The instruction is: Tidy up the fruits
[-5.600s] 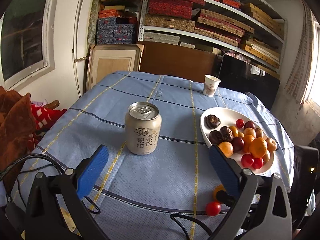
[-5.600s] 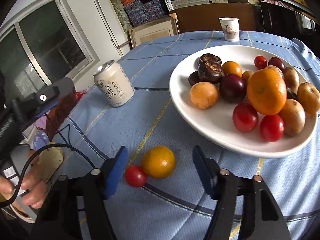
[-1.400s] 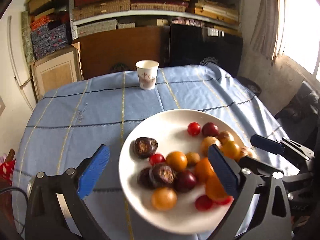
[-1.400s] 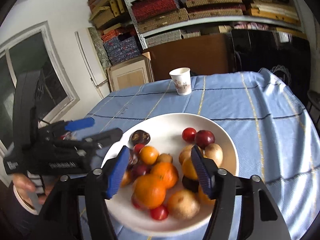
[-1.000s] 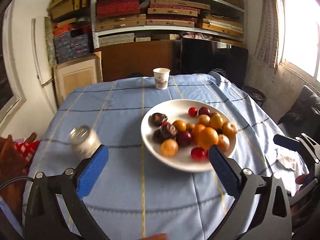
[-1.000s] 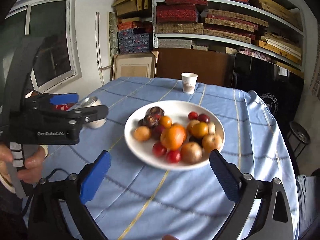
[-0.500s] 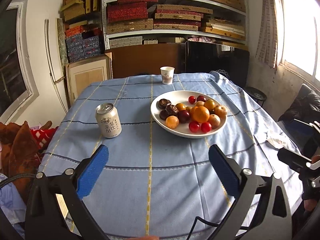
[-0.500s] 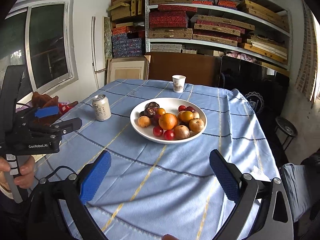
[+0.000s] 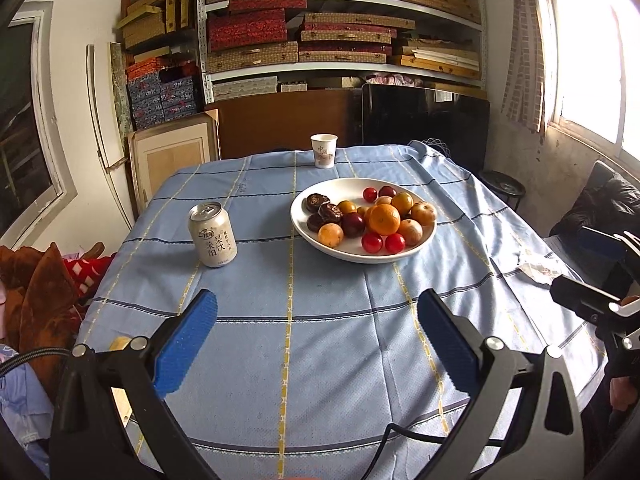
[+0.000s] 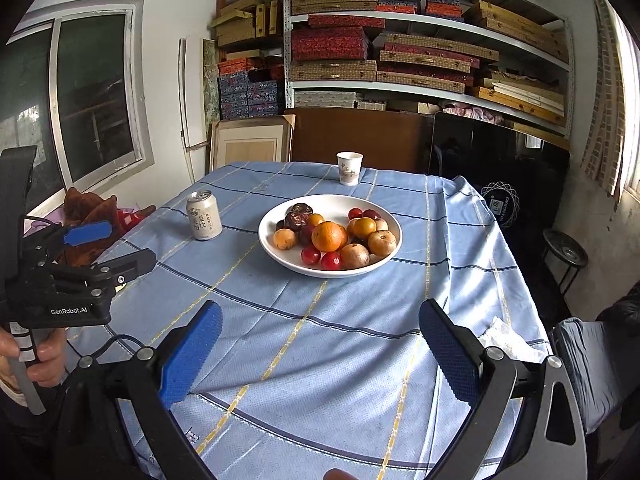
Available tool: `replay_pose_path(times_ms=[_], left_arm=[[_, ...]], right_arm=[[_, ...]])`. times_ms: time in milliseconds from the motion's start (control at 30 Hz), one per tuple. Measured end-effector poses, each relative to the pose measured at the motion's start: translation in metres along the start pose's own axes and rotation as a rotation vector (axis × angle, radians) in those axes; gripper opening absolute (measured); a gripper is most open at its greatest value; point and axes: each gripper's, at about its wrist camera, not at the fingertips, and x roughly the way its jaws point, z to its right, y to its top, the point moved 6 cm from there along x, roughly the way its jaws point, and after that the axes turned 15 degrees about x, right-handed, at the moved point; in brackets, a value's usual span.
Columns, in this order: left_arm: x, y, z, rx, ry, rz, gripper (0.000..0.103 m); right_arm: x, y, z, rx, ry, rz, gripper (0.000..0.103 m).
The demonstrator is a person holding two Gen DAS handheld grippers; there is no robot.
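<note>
Blue tablecloth (image 9: 320, 320): fruits (image 9: 372, 220) heaped on plate (image 9: 304, 224); left gripper (image 9: 316, 340), right gripper (image 10: 320, 344) spread, empty.

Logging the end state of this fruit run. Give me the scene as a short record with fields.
surface: table with blue tablecloth
fruit: all visible fruit sits in the white plate, including a large orange and red cherry tomatoes
loose fruit on cloth: none visible
drink can: upright, left of the plate, apart from it
paper cup: upright, beyond the plate
left tongs: open, empty, near table edge
right tongs: open, empty, near table edge
</note>
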Motion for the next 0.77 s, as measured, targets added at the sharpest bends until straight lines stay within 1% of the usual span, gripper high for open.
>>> replay_pose_path(times_ms=[300, 567, 767], left_arm=[[-0.0009, -0.0035, 0.0014, 0.004, -0.004, -0.006, 0.098], [0.0015, -0.0031, 0.0022, 0.005, 0.009, -0.009, 0.098], [0.0035, -0.0023, 0.0059, 0.02, -0.008, -0.011, 0.098]], right_arm=[[0.0025, -0.0026, -0.0023, -0.019, -0.01, -0.007, 0.099], [0.005, -0.0043, 0.0003, -0.011, -0.014, -0.016, 0.099], [0.0058, -0.0051, 0.0004, -0.011, -0.012, -0.019, 0.099]])
